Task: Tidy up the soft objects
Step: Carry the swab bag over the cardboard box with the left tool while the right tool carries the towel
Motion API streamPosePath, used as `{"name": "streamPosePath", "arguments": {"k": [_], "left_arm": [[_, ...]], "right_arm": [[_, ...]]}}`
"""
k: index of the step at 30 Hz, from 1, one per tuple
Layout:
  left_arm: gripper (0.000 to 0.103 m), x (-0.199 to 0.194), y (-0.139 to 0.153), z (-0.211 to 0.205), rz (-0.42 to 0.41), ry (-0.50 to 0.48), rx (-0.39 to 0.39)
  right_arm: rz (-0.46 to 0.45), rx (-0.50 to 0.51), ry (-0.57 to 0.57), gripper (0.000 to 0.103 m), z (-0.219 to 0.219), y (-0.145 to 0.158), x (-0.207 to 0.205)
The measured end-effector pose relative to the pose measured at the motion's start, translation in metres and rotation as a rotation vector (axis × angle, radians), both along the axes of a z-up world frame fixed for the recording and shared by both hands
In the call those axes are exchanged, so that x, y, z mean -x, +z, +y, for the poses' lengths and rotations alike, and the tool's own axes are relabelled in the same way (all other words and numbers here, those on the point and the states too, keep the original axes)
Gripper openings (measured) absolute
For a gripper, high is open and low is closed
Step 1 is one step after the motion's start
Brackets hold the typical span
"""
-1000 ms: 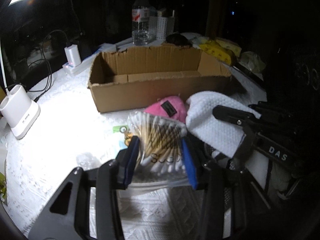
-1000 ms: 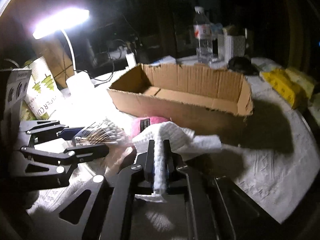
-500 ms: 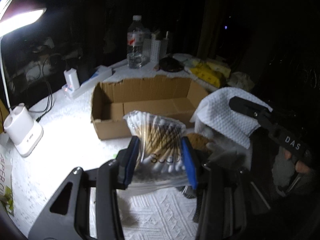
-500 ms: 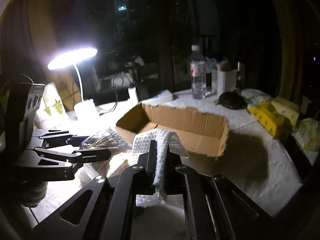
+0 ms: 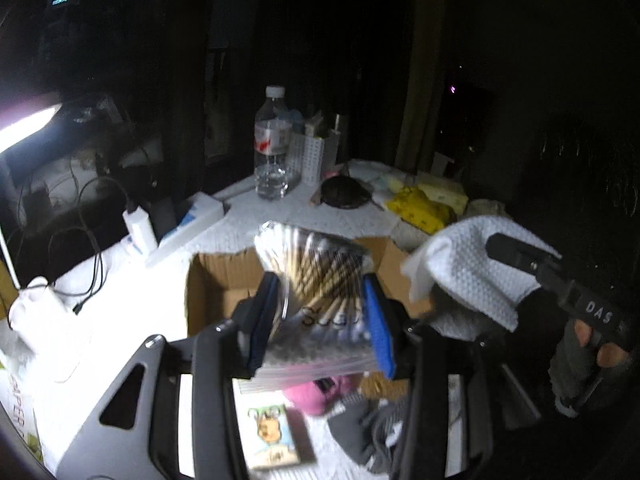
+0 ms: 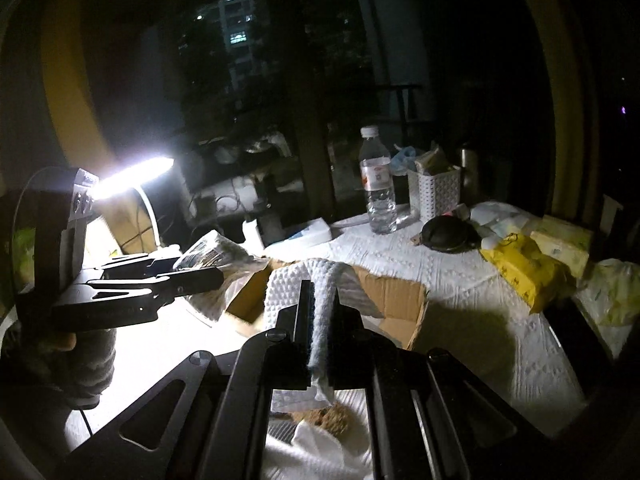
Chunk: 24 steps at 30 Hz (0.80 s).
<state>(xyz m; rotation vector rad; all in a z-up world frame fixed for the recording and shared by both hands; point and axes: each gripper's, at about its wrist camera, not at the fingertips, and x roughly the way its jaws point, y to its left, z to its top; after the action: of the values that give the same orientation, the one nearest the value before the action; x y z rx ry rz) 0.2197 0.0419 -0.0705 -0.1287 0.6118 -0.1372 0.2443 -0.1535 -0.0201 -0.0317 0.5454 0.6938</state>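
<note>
I hold 2 loads | left gripper (image 5: 320, 312) clamps cotton-swab bag (image 5: 316, 280) | right gripper (image 6: 318, 320) pinches white cloth (image 6: 304, 280) | cardboard box (image 5: 216, 284) just ahead, below both.

two wrist fisheyes, close behind their fingers, angled down, sharing cardboard box (image 5: 224, 280) (image 6: 396, 300), bottle (image 5: 273, 148) (image 6: 377, 184)

White letters "DAS" stand on the right gripper (image 5: 520, 258), right of frame. Partial letters "APER" run along a package (image 5: 18, 404) at lower left. Print on the clear bag (image 5: 320, 304) is blurred, unreadable.
</note>
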Motion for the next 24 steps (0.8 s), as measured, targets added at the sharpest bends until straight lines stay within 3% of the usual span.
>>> {"name": "streamPosePath", "arguments": {"k": [8, 18, 24], "left_arm": [[0.044, -0.040, -0.017, -0.006, -0.008, -0.003, 0.000], [0.044, -0.082, -0.066, -0.017, 0.113, -0.015, 0.014], [0.044, -0.097, -0.083, -0.024, 0.181, -0.017, 0.023]], "right_arm": [[0.006, 0.019, -0.018, 0.005, 0.012, -0.005, -0.032], [0.105, 0.143, -0.059, 0.005, 0.035, -0.070, -0.078], [0.107, 0.212, -0.104, 0.005, 0.037, -0.094, -0.090]]}}
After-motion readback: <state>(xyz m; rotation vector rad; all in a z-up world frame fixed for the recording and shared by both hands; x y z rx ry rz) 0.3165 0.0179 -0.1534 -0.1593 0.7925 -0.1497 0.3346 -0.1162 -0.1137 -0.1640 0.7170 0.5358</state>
